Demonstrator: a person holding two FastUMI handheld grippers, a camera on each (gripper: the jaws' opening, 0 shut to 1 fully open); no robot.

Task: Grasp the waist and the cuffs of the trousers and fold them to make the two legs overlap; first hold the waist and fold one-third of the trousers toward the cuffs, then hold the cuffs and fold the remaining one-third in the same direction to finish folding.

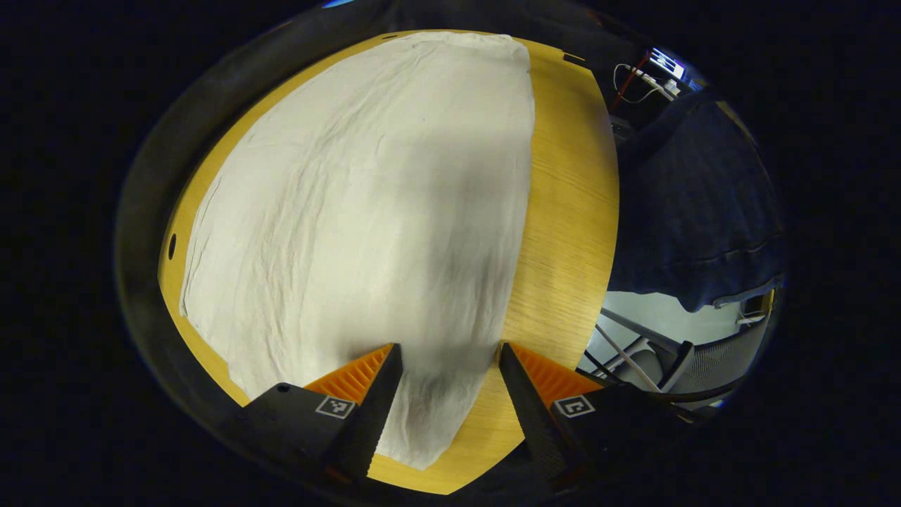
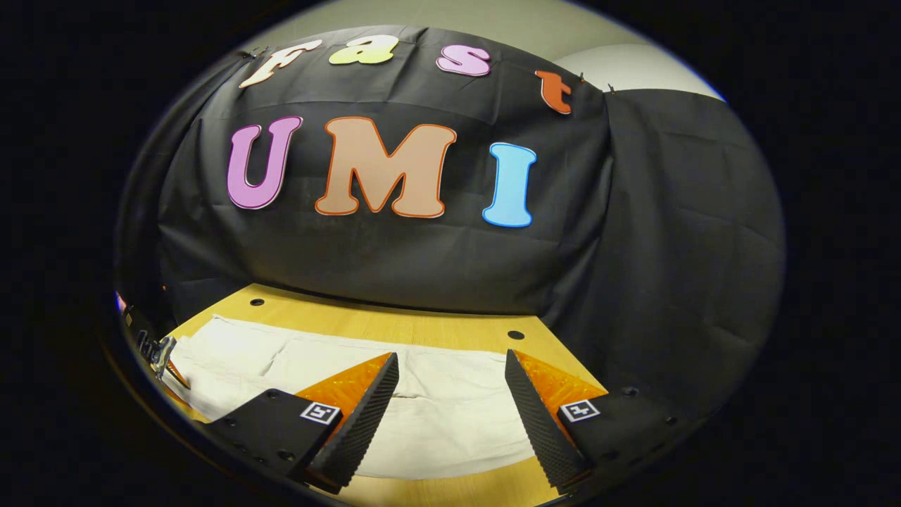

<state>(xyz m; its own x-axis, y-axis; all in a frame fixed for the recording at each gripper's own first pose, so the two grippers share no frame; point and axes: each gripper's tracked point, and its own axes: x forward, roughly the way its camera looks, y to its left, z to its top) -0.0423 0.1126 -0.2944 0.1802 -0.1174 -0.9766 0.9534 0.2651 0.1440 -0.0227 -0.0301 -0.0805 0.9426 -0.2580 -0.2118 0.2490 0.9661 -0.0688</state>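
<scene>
Cream-white trousers (image 1: 366, 211) lie flat and lengthwise on a wooden table (image 1: 570, 211), one narrow end reaching down between my fingers. My left gripper (image 1: 447, 352) hovers open above that near end, with nothing held. In the right gripper view the trousers (image 2: 436, 408) lie across the table (image 2: 394, 320) in front of the black cloth wall. My right gripper (image 2: 450, 362) is open above the cloth, its fingers apart and holding nothing. The other gripper (image 2: 158, 355) shows small at the far left edge of the right gripper view.
A person in a dark garment (image 1: 697, 204) stands at the table's right side, with a mesh chair (image 1: 711, 359) below. Small holes (image 2: 516, 335) dot the tabletop near the wall. Cables and equipment (image 1: 654, 74) sit beyond the table's far corner.
</scene>
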